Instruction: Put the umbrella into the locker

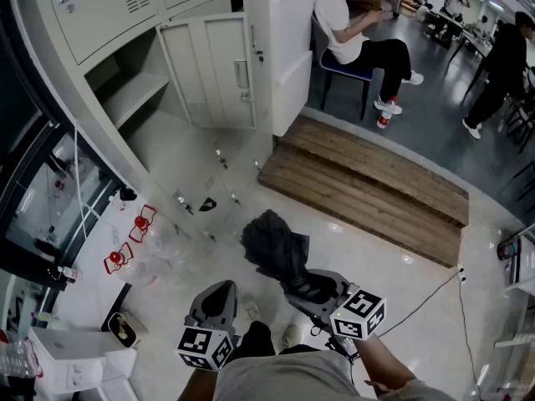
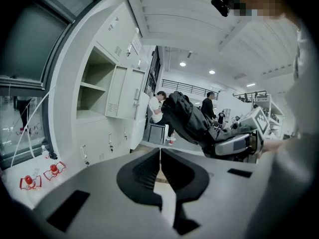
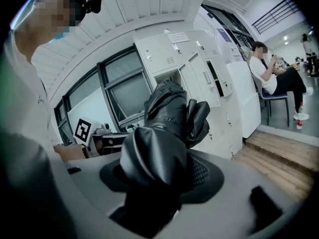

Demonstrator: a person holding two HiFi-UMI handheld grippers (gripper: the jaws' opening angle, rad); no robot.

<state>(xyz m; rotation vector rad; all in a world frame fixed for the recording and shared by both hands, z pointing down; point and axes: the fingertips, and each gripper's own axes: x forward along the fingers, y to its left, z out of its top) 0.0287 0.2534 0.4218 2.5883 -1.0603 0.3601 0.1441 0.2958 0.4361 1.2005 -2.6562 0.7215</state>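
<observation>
1. The umbrella (image 1: pixel 272 245), folded and black, is held at its lower end between the jaws of the right gripper (image 1: pixel 303 286), which are spread wide around its bulk.
2. Its long axis is seen in the head view to run from that gripper at lower centre up and slightly left, its free end pointing towards the locker (image 1: pixel 109 15) at upper left.
3. The open compartment (image 1: pixel 134 90) lies well apart from the umbrella, up and to the left; a forward reach leading with the free end is judged to be needed.
4. The left gripper (image 1: pixel 219 295) is nearer the locker side, but its jaws are pressed together with nothing between them.
5. Counted: one umbrella, two grippers, one open compartment crossed by one shelf.
</observation>
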